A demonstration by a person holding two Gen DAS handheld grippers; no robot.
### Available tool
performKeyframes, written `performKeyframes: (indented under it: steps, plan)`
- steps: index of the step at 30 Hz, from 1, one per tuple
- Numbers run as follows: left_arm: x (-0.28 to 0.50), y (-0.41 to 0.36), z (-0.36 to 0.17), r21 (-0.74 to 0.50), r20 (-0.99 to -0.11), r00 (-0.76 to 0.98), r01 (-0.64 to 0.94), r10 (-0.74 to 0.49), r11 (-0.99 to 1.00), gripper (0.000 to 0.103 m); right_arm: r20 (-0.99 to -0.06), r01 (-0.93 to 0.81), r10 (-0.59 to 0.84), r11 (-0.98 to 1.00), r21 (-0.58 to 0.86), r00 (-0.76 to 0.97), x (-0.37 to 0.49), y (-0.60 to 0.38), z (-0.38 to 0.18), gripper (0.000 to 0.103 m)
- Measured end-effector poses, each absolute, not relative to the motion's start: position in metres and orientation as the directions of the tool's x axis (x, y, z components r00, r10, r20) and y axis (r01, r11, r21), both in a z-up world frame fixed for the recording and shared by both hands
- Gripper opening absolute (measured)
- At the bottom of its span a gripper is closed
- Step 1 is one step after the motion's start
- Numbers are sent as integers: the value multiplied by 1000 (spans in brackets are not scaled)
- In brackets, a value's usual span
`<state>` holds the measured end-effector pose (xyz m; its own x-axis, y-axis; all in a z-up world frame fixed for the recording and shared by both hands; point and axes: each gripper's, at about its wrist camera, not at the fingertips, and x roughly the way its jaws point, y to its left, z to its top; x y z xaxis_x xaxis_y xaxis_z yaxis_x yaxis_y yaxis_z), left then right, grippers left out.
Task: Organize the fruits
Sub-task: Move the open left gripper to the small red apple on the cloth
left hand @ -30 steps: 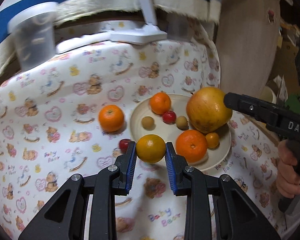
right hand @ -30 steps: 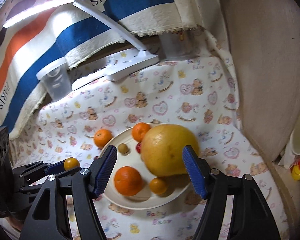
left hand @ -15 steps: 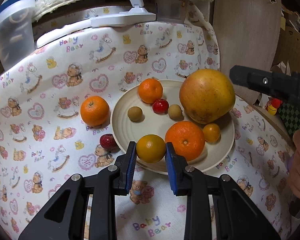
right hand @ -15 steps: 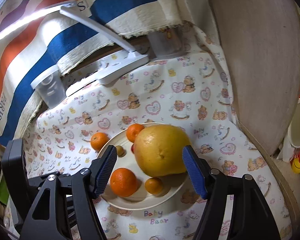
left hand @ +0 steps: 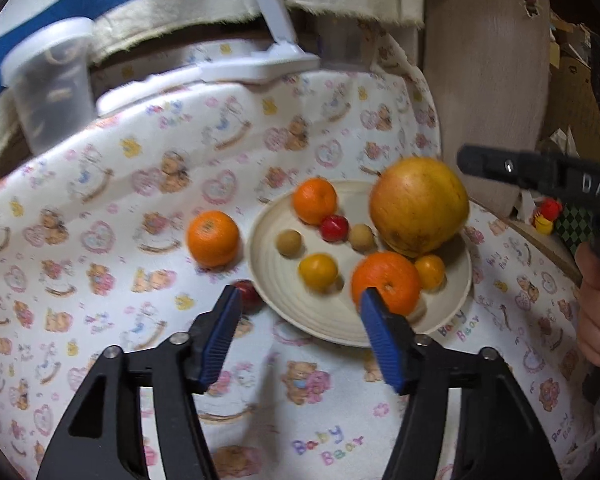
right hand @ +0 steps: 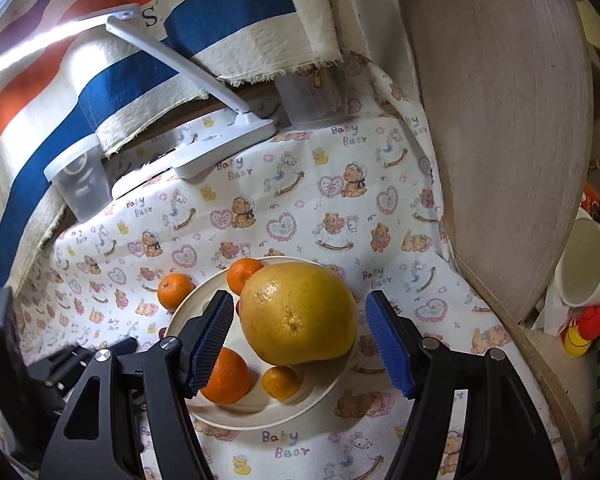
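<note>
Fruit fills the plate (left hand: 458,300) — left claw (left hand: 300,320) has just been opening, nothing between its jaws; right claw (right hand: 300,332) spread around the pomelo (right hand: 298,314), pads clear.

A home: baby-bear tablecloth (right hand: 340,208), desk lamp (right hand: 220,136), mug (right hand: 588,268).

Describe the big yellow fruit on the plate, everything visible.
The large yellow fruit looks like a pomelo or grapefruit: rounded, slightly pear-shaped, with dimpled, glossy yellow-orange rind, a small brownish navel and a few dark blemishes. It rests on the far right side of the cream plate, far bigger than the other fruits. It sits framed between the right gripper's open jaws, ungripped.
</note>
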<state>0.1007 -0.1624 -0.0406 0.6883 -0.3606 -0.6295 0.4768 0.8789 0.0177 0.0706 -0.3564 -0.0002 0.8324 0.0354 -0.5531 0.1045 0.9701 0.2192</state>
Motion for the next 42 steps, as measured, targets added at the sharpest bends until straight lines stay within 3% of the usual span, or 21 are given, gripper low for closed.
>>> performKeyframes:
  steps: [5,8,12,15,24,33,42]
  plan:
    - [114,-138,-27,-48,-605,717,401,-346,915,66,-554,105,35,970,219,832,71,-356,0,70]
    - [130,-125,-28,-88,-634,709,330,-308,940,66,-556,106,33,970,217,831,71,-356,0,70]
    - [153,-113,-42,-214,-699,629,271,-340,939,36,-557,103,32,972,209,830,70,-354,-1,70]
    - [162,-106,-54,-275,-714,598,237,-363,932,23,-559,100,28,975,198,829,72,-352,-2,70]
    - [164,-121,-72,-194,-770,537,318,-345,928,23,-565,84,27,982,169,824,72,-344,-3,70]
    - [180,-116,-76,-286,-755,519,287,-400,914,23,-573,76,21,986,146,820,74,-340,-6,70]
    - [186,-104,-75,-174,-769,582,209,-265,962,23,-570,68,22,988,137,821,72,-337,-5,70]
